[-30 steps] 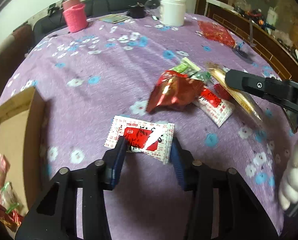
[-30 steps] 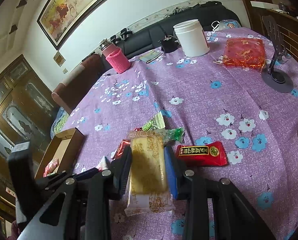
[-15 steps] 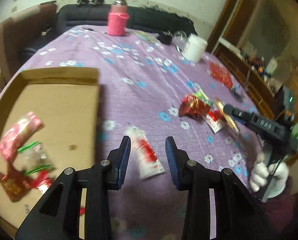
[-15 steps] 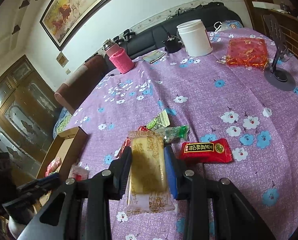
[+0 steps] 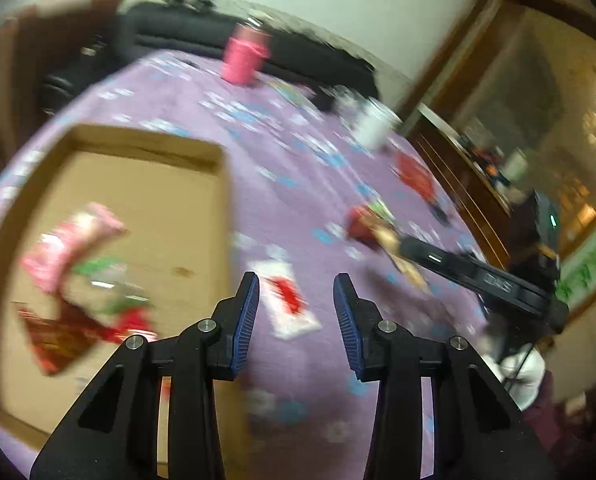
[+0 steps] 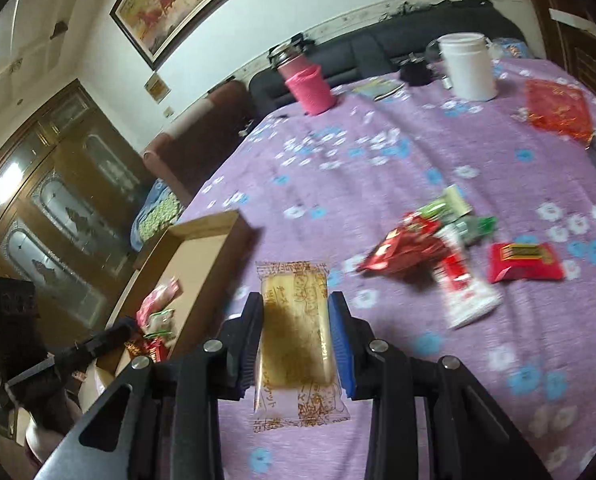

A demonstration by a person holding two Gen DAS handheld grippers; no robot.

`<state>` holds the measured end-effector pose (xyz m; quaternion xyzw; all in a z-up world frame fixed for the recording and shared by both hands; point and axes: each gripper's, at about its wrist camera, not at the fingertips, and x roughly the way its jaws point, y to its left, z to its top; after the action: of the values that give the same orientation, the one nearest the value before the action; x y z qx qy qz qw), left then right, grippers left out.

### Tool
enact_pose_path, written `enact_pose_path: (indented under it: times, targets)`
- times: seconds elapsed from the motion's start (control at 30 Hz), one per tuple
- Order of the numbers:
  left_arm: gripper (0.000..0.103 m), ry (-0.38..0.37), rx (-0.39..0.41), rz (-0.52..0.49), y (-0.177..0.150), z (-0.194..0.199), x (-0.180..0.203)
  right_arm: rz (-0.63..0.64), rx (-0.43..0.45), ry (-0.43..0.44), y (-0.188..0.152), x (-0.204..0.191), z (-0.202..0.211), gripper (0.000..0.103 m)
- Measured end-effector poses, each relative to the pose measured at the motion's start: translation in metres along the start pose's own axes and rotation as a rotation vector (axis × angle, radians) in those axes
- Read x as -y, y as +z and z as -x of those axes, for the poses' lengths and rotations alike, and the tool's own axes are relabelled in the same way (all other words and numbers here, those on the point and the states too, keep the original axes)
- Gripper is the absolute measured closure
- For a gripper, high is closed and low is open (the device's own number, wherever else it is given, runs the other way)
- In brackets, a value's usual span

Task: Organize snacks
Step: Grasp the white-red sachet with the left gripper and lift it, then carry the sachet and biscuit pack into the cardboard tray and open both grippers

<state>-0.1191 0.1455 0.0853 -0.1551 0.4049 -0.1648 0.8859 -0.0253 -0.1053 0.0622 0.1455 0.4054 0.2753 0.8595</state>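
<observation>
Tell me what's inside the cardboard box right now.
The cardboard box holds a pink packet, a clear green-printed packet and red wrappers at one end. The left tongs cover its near corner.

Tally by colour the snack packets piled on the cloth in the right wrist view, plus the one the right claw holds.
Red packets: 2
Green packets: 2
White-and-red packet: 1
Yellow packet, in the right claw: 1
Total: 6
</observation>
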Motion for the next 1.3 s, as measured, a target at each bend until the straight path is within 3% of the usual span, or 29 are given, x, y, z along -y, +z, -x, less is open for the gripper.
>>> enact_pose_path:
  times: [0.17, 0.3, 0.43, 0.47, 0.53, 0.57, 0.63, 0.73, 0.93, 1.1, 1.3]
  targets:
    - [0.065, 0.056, -0.089, -0.019, 0.002, -0.05, 0.019, -0.002, -0.019, -0.006, -0.013, -0.005, -0.003, 0.067]
    - [0.065, 0.193, -0.163, -0.018, 0.002, -0.087, 0.021, -0.022, -0.015, -0.013, -0.019, 0.006, 0.006, 0.067]
    - [0.059, 0.335, -0.162, -0.083, 0.001, -0.098, 0.029, -0.041, -0.018, -0.007, -0.023, 0.02, 0.008, 0.067]
    - [0.054, 0.371, -0.169, -0.123, -0.001, -0.103, 0.032, -0.048, -0.022, -0.002, -0.024, 0.023, 0.007, 0.067]
    - [0.053, 0.409, -0.187, -0.221, -0.009, -0.114, 0.042, -0.058, -0.03, 0.006, -0.026, 0.028, 0.005, 0.067]
    - [0.054, 0.396, -0.166, -0.261, -0.013, -0.115, 0.048, -0.061, -0.034, 0.008, -0.027, 0.03, 0.004, 0.067]
    - [0.07, 0.319, -0.175, -0.266, -0.015, -0.114, 0.048, -0.065, -0.039, 0.007, -0.029, 0.033, 0.002, 0.067]
    - [0.072, 0.288, -0.167, -0.257, -0.015, -0.112, 0.047, -0.063, -0.037, 0.004, -0.031, 0.033, 0.004, 0.067]
    - [0.072, 0.157, -0.135, -0.109, -0.004, -0.085, 0.029, -0.049, -0.026, 0.0, -0.03, 0.03, 0.012, 0.067]
    - [0.072, 0.113, -0.043, -0.014, 0.012, -0.041, 0.004, -0.035, -0.041, 0.015, -0.027, 0.018, 0.008, 0.067]
    - [0.072, 0.162, 0.04, 0.097, 0.039, -0.002, -0.054, 0.027, -0.071, 0.069, -0.013, -0.027, -0.008, 0.067]
